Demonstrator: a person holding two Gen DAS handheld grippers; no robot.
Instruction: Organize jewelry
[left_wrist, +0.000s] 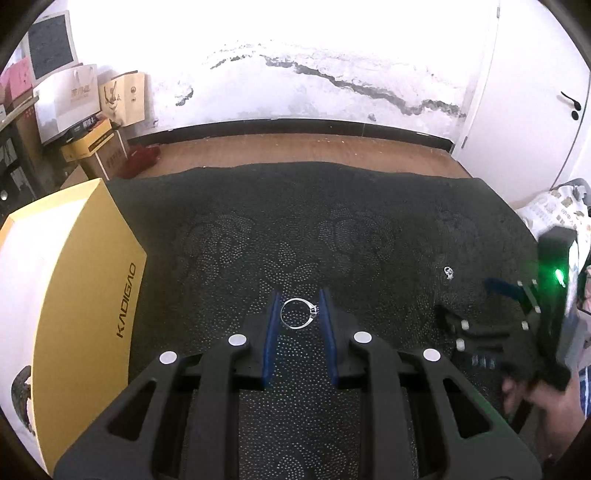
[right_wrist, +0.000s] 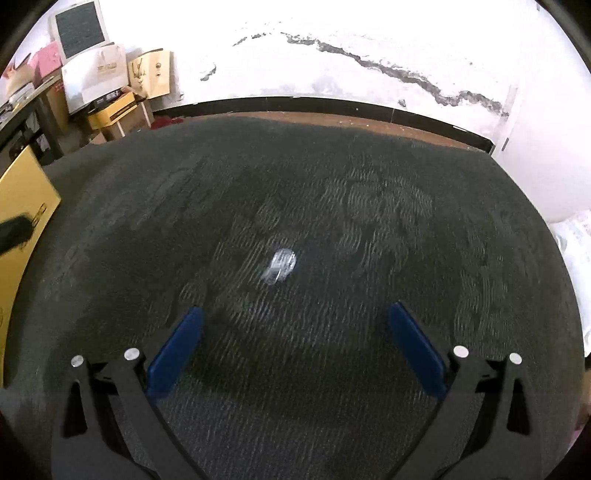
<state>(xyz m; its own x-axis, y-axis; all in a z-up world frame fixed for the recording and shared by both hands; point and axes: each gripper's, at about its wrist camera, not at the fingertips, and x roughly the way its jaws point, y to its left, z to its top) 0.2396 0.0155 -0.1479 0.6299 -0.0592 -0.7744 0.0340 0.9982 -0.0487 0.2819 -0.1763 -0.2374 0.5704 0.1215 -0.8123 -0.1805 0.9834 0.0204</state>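
A silver ring (left_wrist: 298, 313) with a small stone is held between the blue pads of my left gripper (left_wrist: 297, 300), which is shut on it just above the dark dotted mat (left_wrist: 295, 229). A second small silver piece (left_wrist: 449, 272) lies on the mat to the right; it shows blurred in the right wrist view (right_wrist: 280, 266). My right gripper (right_wrist: 295, 314) is open wide and empty, with that piece ahead of its fingers. It also shows at the right edge of the left wrist view (left_wrist: 480, 314), blurred.
A yellow and white box marked KADIGAO (left_wrist: 74, 295) lies on the mat's left side. Cardboard boxes and bags (left_wrist: 92, 110) stand at the far left by the wall. A wooden floor strip (left_wrist: 295, 151) lies beyond the mat. A white door (left_wrist: 535, 110) is at right.
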